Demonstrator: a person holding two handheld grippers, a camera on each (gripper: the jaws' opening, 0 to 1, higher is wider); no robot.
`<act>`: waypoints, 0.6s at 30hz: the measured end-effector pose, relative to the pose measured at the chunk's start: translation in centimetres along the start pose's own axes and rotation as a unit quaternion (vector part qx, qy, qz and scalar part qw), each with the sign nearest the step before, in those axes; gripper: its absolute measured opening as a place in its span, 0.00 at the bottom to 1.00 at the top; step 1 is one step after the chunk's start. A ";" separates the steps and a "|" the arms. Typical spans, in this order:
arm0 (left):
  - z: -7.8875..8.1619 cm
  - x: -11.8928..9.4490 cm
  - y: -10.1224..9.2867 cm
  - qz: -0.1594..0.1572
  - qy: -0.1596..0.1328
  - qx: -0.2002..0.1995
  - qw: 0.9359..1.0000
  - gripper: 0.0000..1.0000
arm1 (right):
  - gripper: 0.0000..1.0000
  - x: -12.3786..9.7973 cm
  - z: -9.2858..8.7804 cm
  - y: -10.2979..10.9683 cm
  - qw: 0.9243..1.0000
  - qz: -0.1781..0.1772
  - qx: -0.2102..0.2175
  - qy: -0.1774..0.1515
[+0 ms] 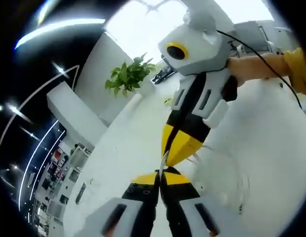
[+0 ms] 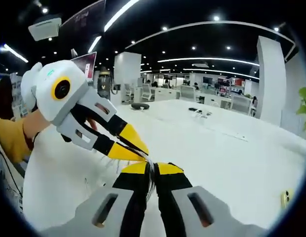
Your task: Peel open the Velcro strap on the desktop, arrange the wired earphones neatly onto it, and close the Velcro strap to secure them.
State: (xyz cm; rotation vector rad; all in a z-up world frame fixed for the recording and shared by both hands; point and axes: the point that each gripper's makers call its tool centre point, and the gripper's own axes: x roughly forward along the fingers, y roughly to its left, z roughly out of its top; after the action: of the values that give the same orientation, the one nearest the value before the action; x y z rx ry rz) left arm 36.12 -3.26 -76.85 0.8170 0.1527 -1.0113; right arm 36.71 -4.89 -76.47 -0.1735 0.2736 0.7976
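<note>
Strap, thin and limp, sits pinched at centre frame between your closed left claw and closed right claw; grip its free end.

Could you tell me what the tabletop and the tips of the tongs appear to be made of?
The tabletop looks like smooth white laminate or painted board, matte with a faint sheen; I cannot tell which. The left tongs and the right tongs have tips that look like moulded plastic, glossy yellow over black, judging by their even colour and soft highlights.
</note>
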 end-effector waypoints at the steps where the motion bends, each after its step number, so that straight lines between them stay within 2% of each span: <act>1: -0.2 0.3 0.1 -0.002 0.000 -0.005 1.000 0.07 | 0.06 0.2 -0.2 -0.4 1.000 -0.002 0.002 0.005; 8: -1.0 1.4 0.8 -0.008 0.009 -0.024 1.000 0.07 | 0.06 1.8 -1.3 -1.6 0.999 -0.014 -0.001 0.037; 14: -2.0 2.3 0.5 -0.028 0.013 -0.065 0.997 0.08 | 0.06 2.6 -2.4 -2.7 0.998 -0.014 0.035 0.053; 18: -2.6 2.4 0.2 -0.036 0.007 -0.093 0.995 0.08 | 0.06 2.6 -3.2 -2.8 0.997 -0.010 0.061 0.049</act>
State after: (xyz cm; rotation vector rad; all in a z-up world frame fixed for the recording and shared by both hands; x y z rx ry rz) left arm 38.26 -3.09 -79.68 0.6521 0.2864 -1.0431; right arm 39.85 -5.87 -80.15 -0.1004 0.4108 0.7505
